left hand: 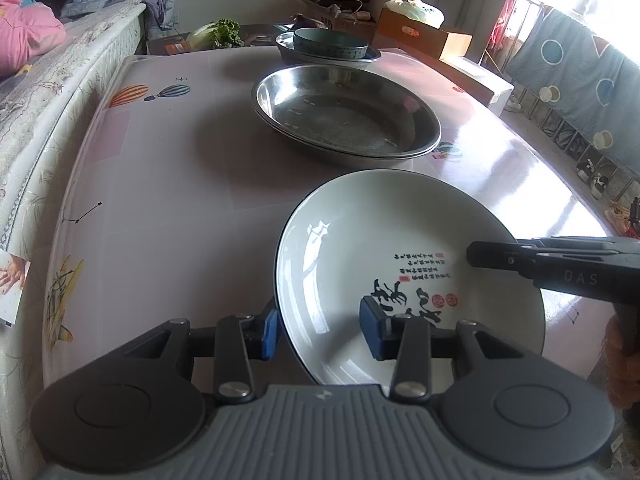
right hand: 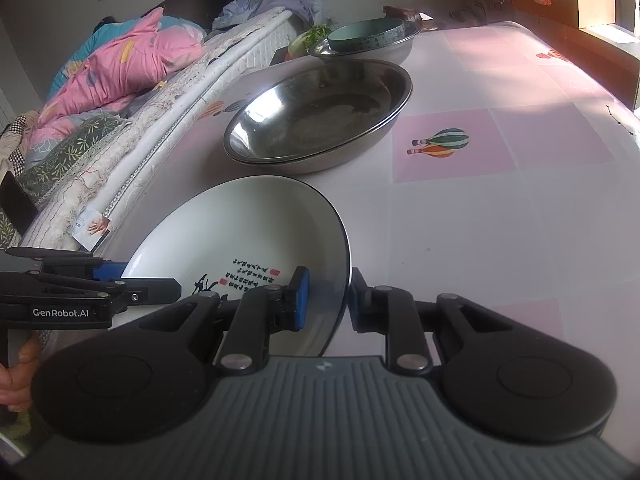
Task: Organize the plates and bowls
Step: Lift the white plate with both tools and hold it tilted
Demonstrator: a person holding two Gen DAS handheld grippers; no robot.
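Note:
A white plate (left hand: 380, 248) with a dark rim and black calligraphy is held tilted above the table, also in the right wrist view (right hand: 248, 236). My left gripper (left hand: 320, 332) straddles its left rim with the jaws apart, one blue pad on each side. My right gripper (right hand: 326, 300) is closed on its right rim, and reaches in from the right in the left wrist view (left hand: 492, 256). Two stacked steel plates (left hand: 348, 116) (right hand: 320, 116) lie behind. A teal bowl (left hand: 330, 42) (right hand: 366, 34) sits in a steel bowl (left hand: 288, 50) (right hand: 384, 52) at the far end.
The table (left hand: 160, 184) has a pink balloon-print cover. A bed with a mattress (left hand: 44, 92) and pink quilt (right hand: 120, 60) runs along its left side. Greens (left hand: 218, 34) and cardboard boxes (left hand: 424, 34) sit beyond the far edge. A drying rack (left hand: 576, 80) stands right.

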